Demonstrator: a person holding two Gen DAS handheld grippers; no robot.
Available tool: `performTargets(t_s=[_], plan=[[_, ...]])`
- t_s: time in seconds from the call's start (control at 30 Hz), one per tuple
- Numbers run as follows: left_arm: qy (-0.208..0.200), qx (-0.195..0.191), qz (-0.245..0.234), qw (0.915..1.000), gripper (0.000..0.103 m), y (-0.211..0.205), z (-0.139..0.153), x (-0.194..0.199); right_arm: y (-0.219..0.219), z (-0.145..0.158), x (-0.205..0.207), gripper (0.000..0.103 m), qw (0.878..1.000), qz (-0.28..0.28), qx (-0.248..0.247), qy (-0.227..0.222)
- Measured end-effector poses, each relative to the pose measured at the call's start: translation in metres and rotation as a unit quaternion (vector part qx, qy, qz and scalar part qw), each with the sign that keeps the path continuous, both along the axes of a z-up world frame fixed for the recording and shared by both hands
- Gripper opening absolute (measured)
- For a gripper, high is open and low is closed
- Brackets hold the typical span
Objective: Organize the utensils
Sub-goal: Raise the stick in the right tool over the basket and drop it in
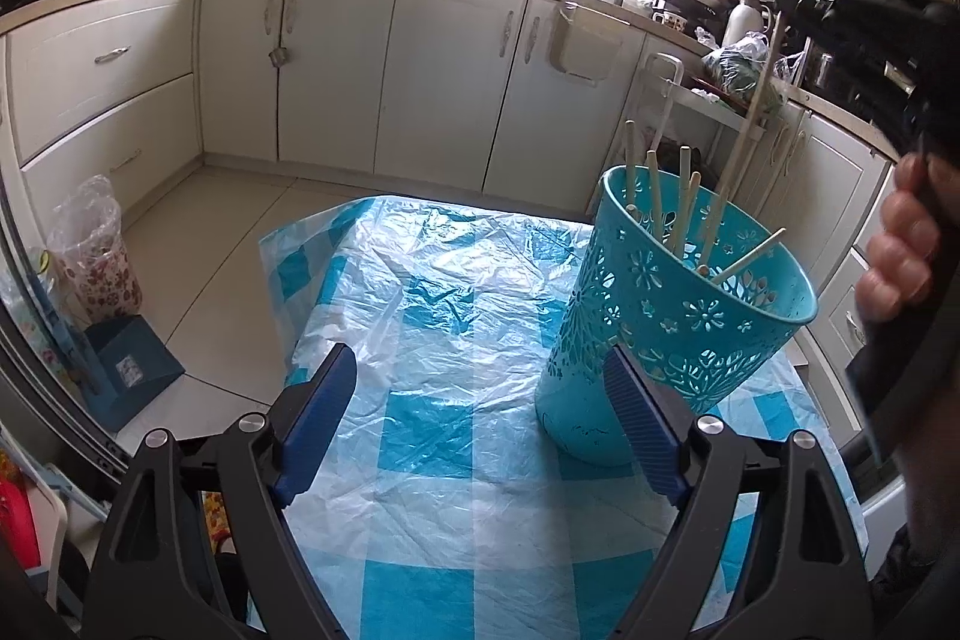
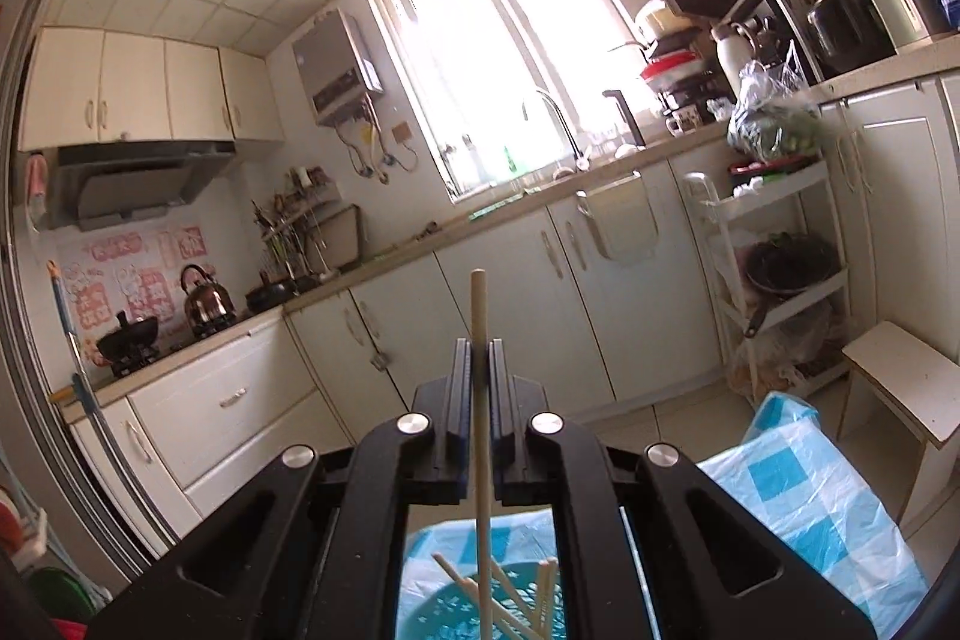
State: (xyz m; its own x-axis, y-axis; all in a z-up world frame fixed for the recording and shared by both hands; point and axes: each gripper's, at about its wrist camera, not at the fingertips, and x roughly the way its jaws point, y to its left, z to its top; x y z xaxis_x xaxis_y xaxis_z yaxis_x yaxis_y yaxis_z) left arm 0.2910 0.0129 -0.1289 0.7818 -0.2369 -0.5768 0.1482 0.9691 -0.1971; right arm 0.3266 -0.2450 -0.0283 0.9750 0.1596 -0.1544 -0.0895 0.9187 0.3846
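Wooden chopstick held above the teal perforated plastic basket (image 1: 678, 316)

The right gripper (image 2: 479, 358) was clamped on a pale wooden chopstick (image 2: 480, 436), held upright over the basket, where several more chopsticks (image 1: 672, 214) leaned. The left gripper (image 1: 480, 388) stood wide open and empty, its right blue pad (image 1: 645, 430) just beside the basket on the blue-and-white checked plastic tablecloth (image 1: 438, 316).

Left gripper (image 1: 477, 421) jaws spread wide, nothing between them. Its right finger (image 1: 645, 427) sits just beside a teal perforated utensil holder (image 1: 672, 316) on the blue-checked plastic tablecloth (image 1: 444, 334). Several wooden chopsticks (image 1: 684, 208) stand inside. Right hand (image 1: 906, 244) at frame edge.
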Motion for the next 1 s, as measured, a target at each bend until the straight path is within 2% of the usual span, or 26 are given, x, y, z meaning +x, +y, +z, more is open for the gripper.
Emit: performTargets(t_s=[0.1, 0.5, 1.0], plan=[[0.002, -0.002, 0.000, 1.0000, 0.081, 0.001, 0.000, 0.001, 0.004, -0.007, 0.000, 0.006, 1.000, 0.006, -0.004, 0.014], [0.003, -0.002, 0.006, 1.0000, 0.081, 0.003, -0.001, 0.000, 0.024, -0.040, -0.012, 0.006, 0.993, 0.036, -0.075, 0.079], [-0.002, 0.007, 0.004, 1.0000, 0.081, 0.000, 0.001, -0.001, 0.035, -0.069, -0.013, 0.007, 0.984, 0.054, -0.108, 0.131]])
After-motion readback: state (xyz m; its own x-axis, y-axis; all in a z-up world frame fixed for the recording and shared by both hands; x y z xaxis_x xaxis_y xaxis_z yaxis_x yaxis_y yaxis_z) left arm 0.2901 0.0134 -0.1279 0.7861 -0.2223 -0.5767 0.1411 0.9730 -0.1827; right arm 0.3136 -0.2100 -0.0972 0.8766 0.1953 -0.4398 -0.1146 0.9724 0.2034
